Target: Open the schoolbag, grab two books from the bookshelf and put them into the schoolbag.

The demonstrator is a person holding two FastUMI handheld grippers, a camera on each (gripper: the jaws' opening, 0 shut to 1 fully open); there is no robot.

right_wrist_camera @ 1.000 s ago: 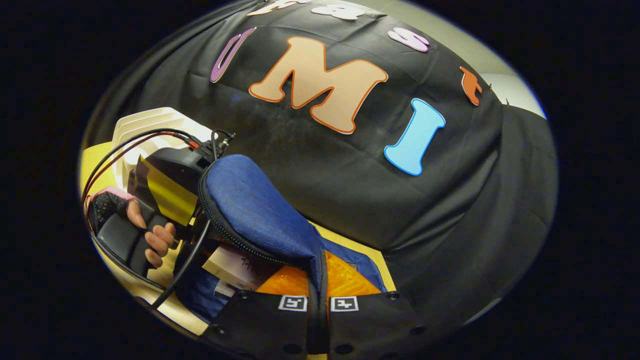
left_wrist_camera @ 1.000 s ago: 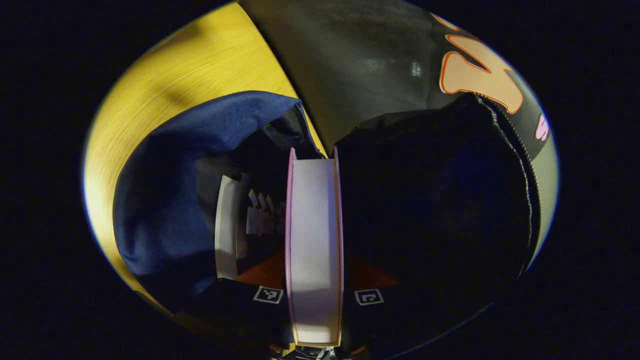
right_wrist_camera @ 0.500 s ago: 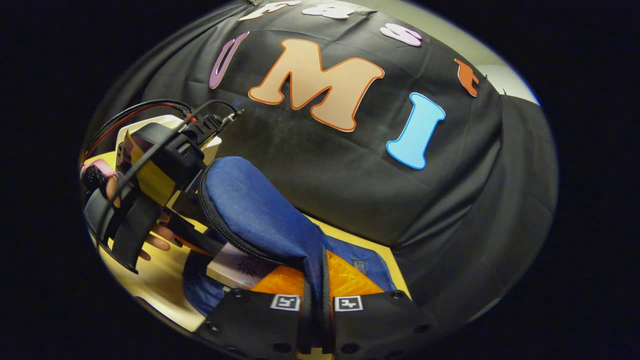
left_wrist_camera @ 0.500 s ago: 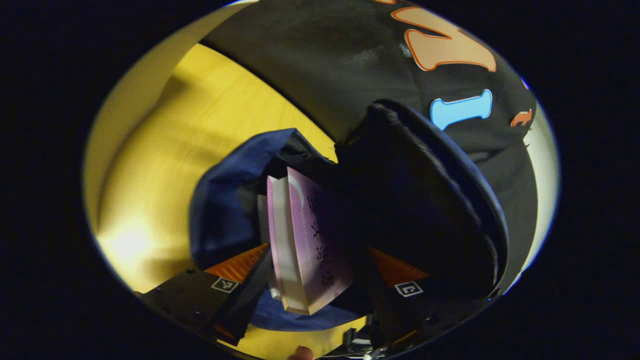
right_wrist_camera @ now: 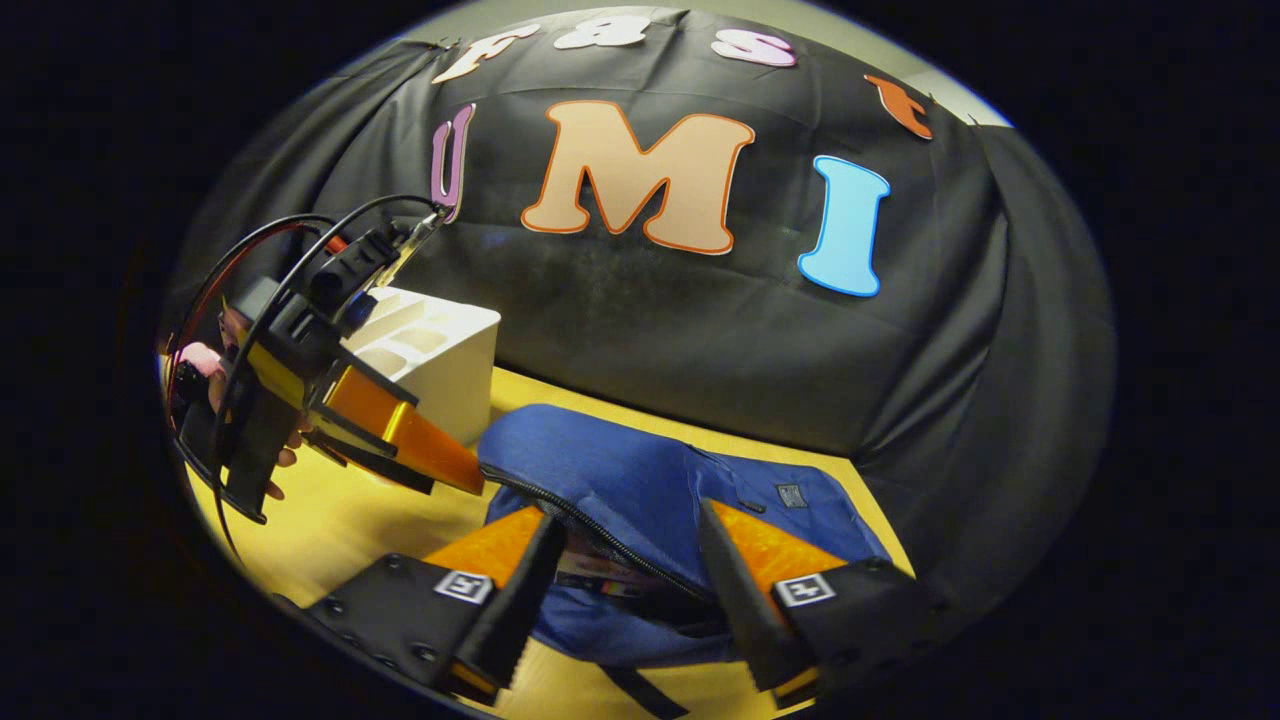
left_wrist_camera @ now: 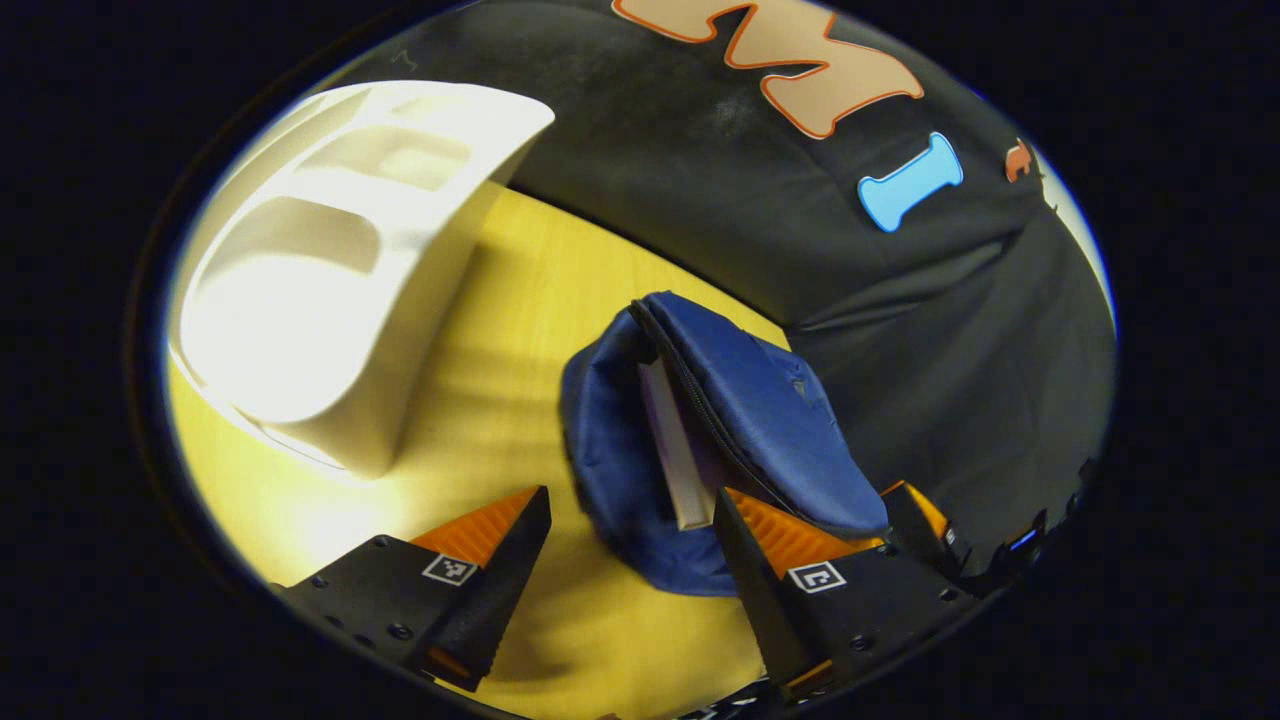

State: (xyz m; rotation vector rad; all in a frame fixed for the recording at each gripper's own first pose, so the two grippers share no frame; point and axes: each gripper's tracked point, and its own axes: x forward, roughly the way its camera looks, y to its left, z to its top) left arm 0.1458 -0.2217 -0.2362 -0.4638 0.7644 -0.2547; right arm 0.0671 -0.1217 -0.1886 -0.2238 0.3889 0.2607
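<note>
Schoolbag of blue fabric (left_wrist_camera: 760, 420) lies unzipped on my yellow wooden table (left_wrist_camera: 500, 400), a pale-edged book (left_wrist_camera: 675, 450) inside. Both my left gripper (left_wrist_camera: 630, 545) and right gripper (right_wrist_camera: 625, 560) are spread, gripping nothing. White plastic bookshelf (left_wrist_camera: 330, 250) stands nearby. I can't read the bag's small label (right_wrist_camera: 790, 494).

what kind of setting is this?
Likely a staged recording booth, not a home: black cloth wall behind a yellow wooden table, holding just a blue schoolbag and white bookshelf.
</note>
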